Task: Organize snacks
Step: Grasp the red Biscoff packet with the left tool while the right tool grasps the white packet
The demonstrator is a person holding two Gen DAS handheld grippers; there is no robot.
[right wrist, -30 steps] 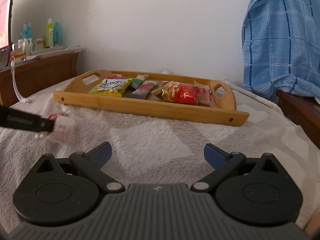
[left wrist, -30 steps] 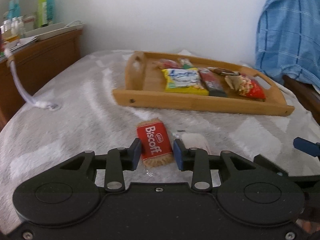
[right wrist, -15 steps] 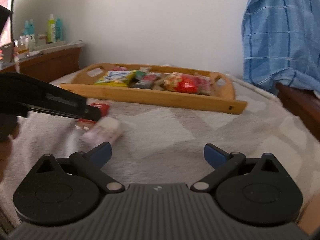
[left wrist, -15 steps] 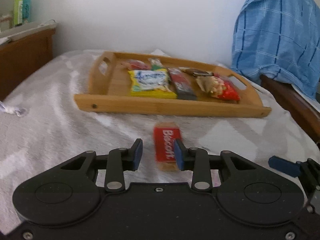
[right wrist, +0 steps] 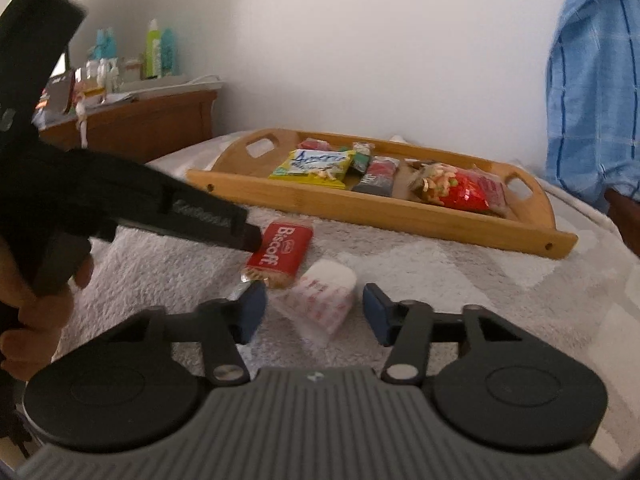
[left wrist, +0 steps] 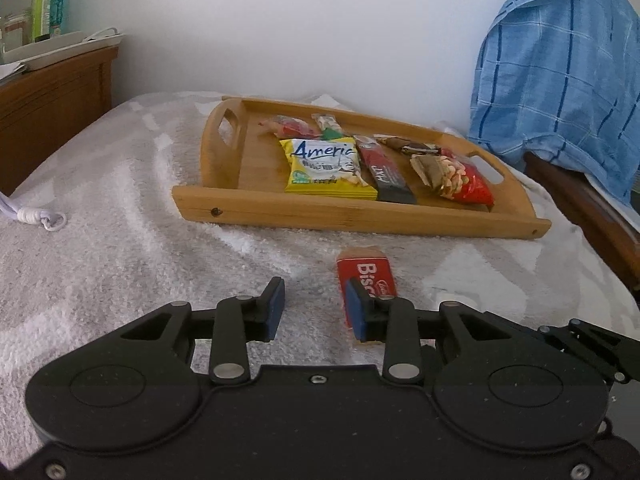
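Observation:
A red Biscoff packet lies on the grey blanket, in front of the wooden tray. My left gripper is open; the packet sits just outside its right finger, not between the pads. In the right wrist view the Biscoff packet lies beside a white packet with red print. My right gripper is open, its fingers on either side of the white packet. The left gripper's finger reaches the Biscoff packet from the left.
The tray holds several snacks: a yellow bag, a dark red bar, a red peanut bag. A blue checked cloth hangs at right. A wooden dresser with bottles stands at left. A white cord lies on the blanket.
My left gripper has opened wider and shifted left, so the Biscoff packet is no longer between its fingers. My right gripper has narrowed and moved forward onto the white packet.

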